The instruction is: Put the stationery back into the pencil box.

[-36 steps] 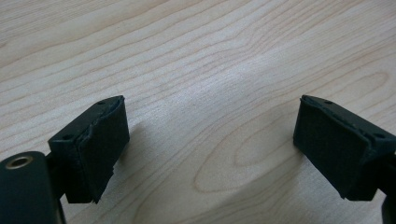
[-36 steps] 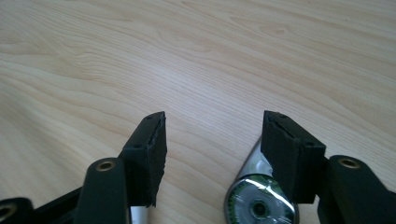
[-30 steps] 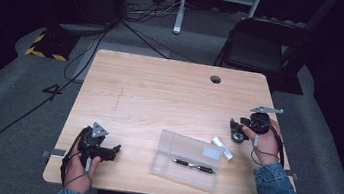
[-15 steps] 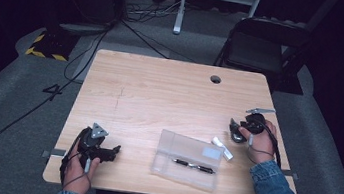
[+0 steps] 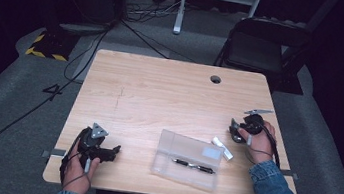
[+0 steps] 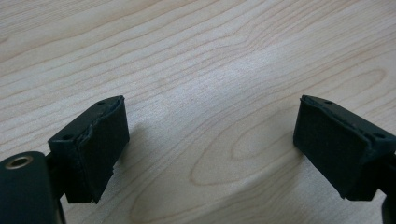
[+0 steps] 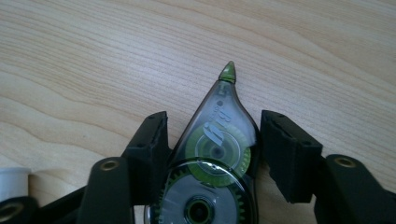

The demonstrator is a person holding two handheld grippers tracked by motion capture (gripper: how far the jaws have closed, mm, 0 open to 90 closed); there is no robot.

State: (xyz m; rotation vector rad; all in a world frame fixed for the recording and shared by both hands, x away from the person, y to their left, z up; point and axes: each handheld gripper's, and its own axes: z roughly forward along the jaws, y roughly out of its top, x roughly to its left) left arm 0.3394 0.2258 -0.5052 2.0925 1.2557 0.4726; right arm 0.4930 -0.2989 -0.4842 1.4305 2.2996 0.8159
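Flanking a teardrop-shaped translucent tape dispenser (image 7: 215, 154), the right hand-held gripper (image 7: 212, 140) grasps it; the left hand-held gripper (image 6: 208, 144) gapes released.

A wooden desk (image 5: 160, 95) carries a clear plastic case (image 5: 188, 159) near its front edge, with a dark pen (image 5: 193, 166) lying inside. A small white object (image 5: 222, 147) lies just beside the case's right end. The left gripper (image 5: 115, 149) rests at the front left corner. The right gripper (image 5: 233, 129), held in a hand (image 5: 257, 141), sits near the right edge. A black chair (image 5: 259, 48) stands beyond the desk.
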